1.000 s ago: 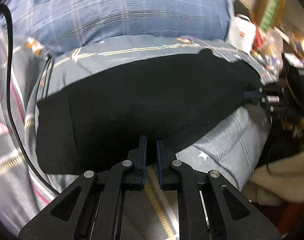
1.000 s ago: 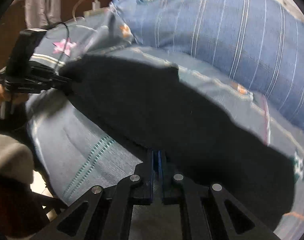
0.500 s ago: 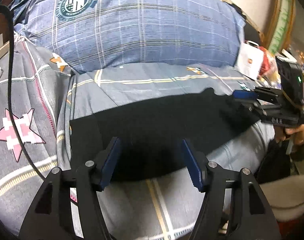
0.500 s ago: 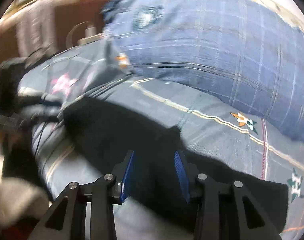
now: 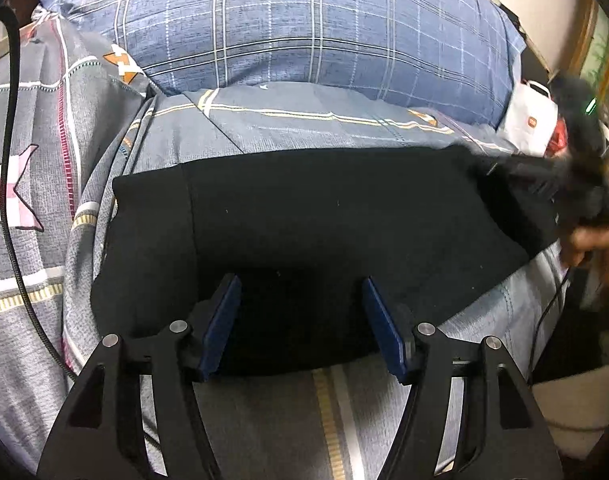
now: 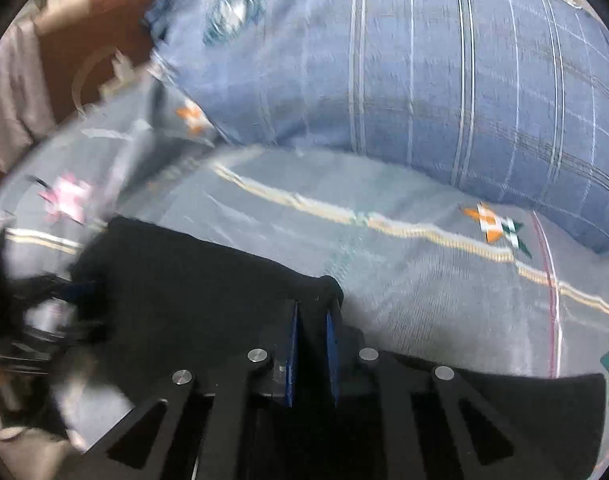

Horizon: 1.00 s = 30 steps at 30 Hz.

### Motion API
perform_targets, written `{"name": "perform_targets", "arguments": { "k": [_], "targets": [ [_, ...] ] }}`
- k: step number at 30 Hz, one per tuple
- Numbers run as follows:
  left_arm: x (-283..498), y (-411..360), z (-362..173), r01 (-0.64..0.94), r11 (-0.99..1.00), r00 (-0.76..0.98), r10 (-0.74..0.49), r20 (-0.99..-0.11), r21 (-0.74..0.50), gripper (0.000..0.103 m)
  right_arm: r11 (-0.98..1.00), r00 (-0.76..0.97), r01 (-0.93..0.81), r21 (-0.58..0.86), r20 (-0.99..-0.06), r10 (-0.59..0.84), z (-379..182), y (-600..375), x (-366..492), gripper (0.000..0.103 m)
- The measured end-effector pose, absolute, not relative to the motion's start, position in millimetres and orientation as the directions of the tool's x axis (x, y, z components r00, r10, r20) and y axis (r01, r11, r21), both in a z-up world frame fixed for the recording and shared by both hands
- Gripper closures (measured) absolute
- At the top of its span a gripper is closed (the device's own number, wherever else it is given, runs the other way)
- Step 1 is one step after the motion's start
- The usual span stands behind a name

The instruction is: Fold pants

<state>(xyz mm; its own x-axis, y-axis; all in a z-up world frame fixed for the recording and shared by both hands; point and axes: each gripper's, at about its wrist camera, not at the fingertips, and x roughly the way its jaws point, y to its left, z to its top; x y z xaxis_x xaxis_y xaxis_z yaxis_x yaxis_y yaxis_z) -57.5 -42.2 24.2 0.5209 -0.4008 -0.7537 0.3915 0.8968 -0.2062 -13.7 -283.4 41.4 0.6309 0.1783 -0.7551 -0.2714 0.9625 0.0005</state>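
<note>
Released since a second ago: left gripper (image 5: 300, 320) spread above black pants (image 5: 324, 216); right gripper (image 6: 312, 344) pinching far corner, cross-fold next.

The pants (image 5: 344, 216) are seen as matt black cloth, soft and faintly linty. The bedsheet (image 5: 304, 120) is made of woven grey-blue cloth with printed stripes, and the pillow (image 5: 304, 24) is covered in plaid blue cloth of a denim-like grain. The left gripper (image 5: 302, 320) is built of matt black plastic, fitted with shiny metal pins and smooth blue pads (image 5: 380, 328). A glossy white bag (image 5: 530, 120) is seen, and a matt black cable (image 5: 12, 160).
</note>
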Motion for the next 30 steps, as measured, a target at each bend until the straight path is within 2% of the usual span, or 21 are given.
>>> {"name": "perform_targets", "arguments": {
  "k": [3,5,7,11,14,19,22,23,24,26,30],
  "targets": [
    [-53.6,-40.9,29.0,0.374,0.900,0.507,-0.400,-0.764,-0.223,0.039,0.975,0.638,-0.223,-0.009,-0.757,0.139,25.2,-282.1,-9.5,0.090],
    [-53.7,-37.8,34.3,0.359,0.906,0.502,-0.390,-0.772,-0.224,0.039,0.978,0.660,-0.208,0.033,-0.733,0.165,40.4,-289.1,-16.9,0.083],
    [-54.5,-36.6,40.0,0.344,0.918,0.521,-0.363,-0.773,-0.198,0.039,0.978,0.693,-0.206,0.023,-0.703,0.162,57.8,-292.6,-29.9,0.081],
    [-51.3,-30.8,46.2,0.304,0.934,0.546,-0.331,-0.770,-0.187,0.039,0.912,0.664,-0.405,0.067,-0.663,0.344,82.0,-272.3,-68.7,0.076],
    [-48.0,-29.5,47.0,0.276,0.942,0.547,-0.316,-0.775,-0.189,0.039,0.842,0.610,-0.538,0.042,-0.670,0.423,76.5,-245.0,-89.3,0.074],
    [-47.6,-33.2,49.4,0.260,0.951,0.561,-0.288,-0.776,-0.165,0.039,0.755,0.580,-0.645,-0.120,-0.720,0.381,41.2,-195.2,-99.8,0.074],
    [-44.5,-31.9,51.4,0.245,0.955,0.567,-0.280,-0.774,-0.165,0.039,0.725,0.555,-0.672,-0.151,-0.750,0.359,24.4,-187.2,-97.6,0.074],
    [-43.5,-31.2,52.2,0.238,0.958,0.570,-0.272,-0.775,-0.161,0.039,0.728,0.551,-0.669,-0.146,-0.755,0.356,23.0,-189.1,-94.3,0.077],
    [-43.1,-30.7,52.7,0.233,0.960,0.573,-0.265,-0.776,-0.155,0.039,0.740,0.549,-0.660,-0.131,-0.756,0.356,23.6,-192.4,-92.7,0.089],
    [-42.5,-30.2,53.8,0.228,0.964,0.577,-0.248,-0.779,-0.138,0.039,0.754,0.537,-0.650,-0.088,-0.755,0.375,29.1,-195.4,-89.5,0.097],
    [-42.9,-29.9,54.7,0.232,0.964,0.583,-0.243,-0.775,-0.127,0.039,0.749,0.518,-0.662,-0.040,-0.746,0.418,38.5,-192.1,-98.9,0.098]
  ]
}}
